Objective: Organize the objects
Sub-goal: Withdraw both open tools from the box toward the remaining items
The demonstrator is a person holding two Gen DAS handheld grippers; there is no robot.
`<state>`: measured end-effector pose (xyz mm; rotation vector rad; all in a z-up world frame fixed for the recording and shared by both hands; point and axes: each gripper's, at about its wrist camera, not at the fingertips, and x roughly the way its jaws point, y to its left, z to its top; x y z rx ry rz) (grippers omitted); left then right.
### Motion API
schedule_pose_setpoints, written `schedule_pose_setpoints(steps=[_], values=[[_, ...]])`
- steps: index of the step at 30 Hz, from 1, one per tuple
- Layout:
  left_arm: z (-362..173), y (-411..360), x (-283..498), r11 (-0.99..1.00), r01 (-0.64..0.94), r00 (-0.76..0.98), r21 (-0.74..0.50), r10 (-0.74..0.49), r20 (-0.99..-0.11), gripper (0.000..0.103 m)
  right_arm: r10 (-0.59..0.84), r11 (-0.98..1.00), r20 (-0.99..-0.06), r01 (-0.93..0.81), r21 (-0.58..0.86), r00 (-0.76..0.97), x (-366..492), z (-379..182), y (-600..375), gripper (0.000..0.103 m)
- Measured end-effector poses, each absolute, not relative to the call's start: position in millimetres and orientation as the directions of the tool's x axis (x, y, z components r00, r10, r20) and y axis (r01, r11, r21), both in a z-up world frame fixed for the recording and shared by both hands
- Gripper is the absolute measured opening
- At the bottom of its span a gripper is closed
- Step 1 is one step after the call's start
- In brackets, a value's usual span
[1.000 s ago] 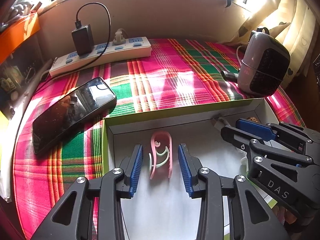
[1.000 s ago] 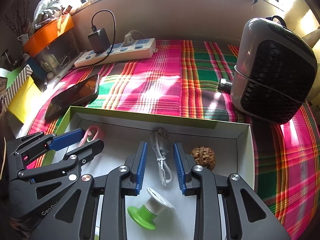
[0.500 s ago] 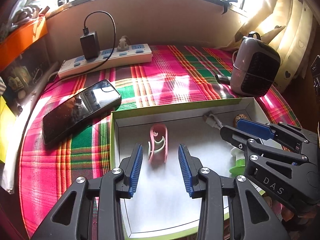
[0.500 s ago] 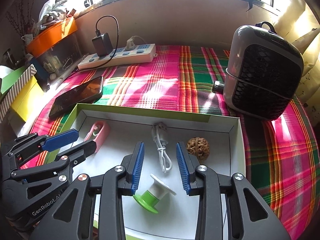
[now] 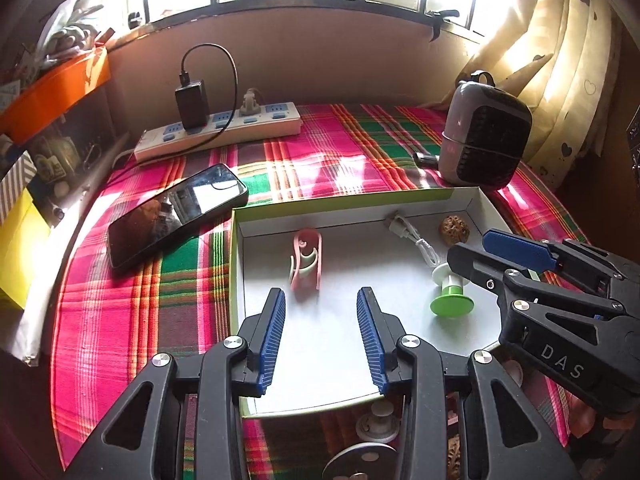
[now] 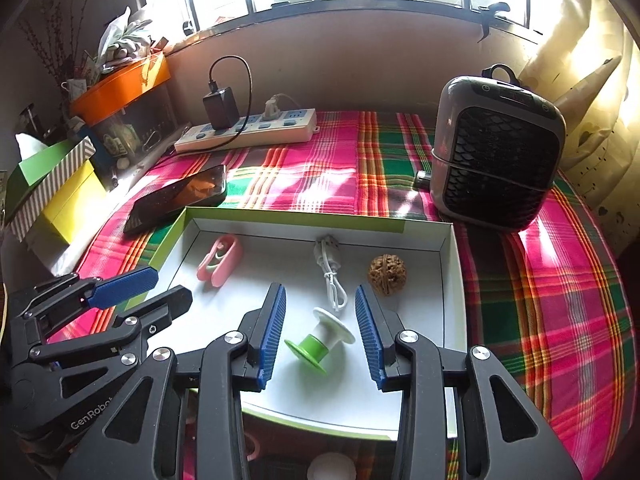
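A white box with a green rim (image 5: 236, 248) (image 6: 452, 280) lies on the plaid cloth. Inside it lie a pink clip (image 5: 306, 258) (image 6: 220, 260), a white cable (image 5: 416, 240) (image 6: 332, 276), a walnut (image 5: 454, 230) (image 6: 387, 275) and a green-and-white spool (image 5: 450, 294) (image 6: 320, 340). My left gripper (image 5: 320, 336) (image 6: 140, 292) is open and empty above the box, just short of the clip. My right gripper (image 6: 319, 340) (image 5: 480, 250) is open, its jaws standing either side of the spool from above, apart from it.
A black phone (image 5: 176, 212) (image 6: 176, 198) lies left of the box. A power strip with a charger (image 5: 224, 130) (image 6: 248, 130) sits at the back. A small grey heater (image 5: 482, 136) (image 6: 496, 148) stands at the right. Boxes (image 6: 52, 184) crowd the left edge.
Both grippers have pulled back and up from the box, so more of the table and window shows. Both stay open and empty. The objects in the box have not moved.
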<state>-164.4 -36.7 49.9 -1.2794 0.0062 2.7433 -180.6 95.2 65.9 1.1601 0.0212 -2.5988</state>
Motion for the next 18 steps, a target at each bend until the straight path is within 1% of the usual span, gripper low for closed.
schedule_pose_setpoints(steps=[4, 7, 10, 14, 18], values=[[54.3, -34.7, -151.4, -0.994, -0.102, -0.648, -0.045, 0.101, -0.755, 0.036, -0.267, -0.954, -0.722, 0.279, 0.106, -0.639, -166.9, 68.8, 96.9, 0.04], [61.3, -33.4, -137.4, -0.993, -0.111, -0.676, -0.044, 0.108, -0.729, 0.036, -0.267, -0.955, -0.71, 0.278, 0.103, -0.652, -156.7, 71.6, 99.0, 0.04], [61.1, -36.0, -128.5, -0.992, -0.114, -0.672, -0.061, 0.122, -0.73, 0.036, -0.275, -0.953, -0.701, 0.28, 0.111, -0.657, -148.2, 73.5, 102.6, 0.04], [59.9, -43.4, -116.4, -0.991, -0.101, -0.676, -0.089, 0.134, -0.725, 0.036, -0.252, -0.957, -0.695, 0.278, 0.078, -0.673, -134.1, 72.0, 106.2, 0.044], [58.7, -49.1, -106.9, -0.992, -0.084, -0.68, -0.099, 0.13, -0.721, 0.037, -0.241, -0.958, -0.692, 0.282, 0.056, -0.68, -123.2, 70.3, 106.5, 0.045]])
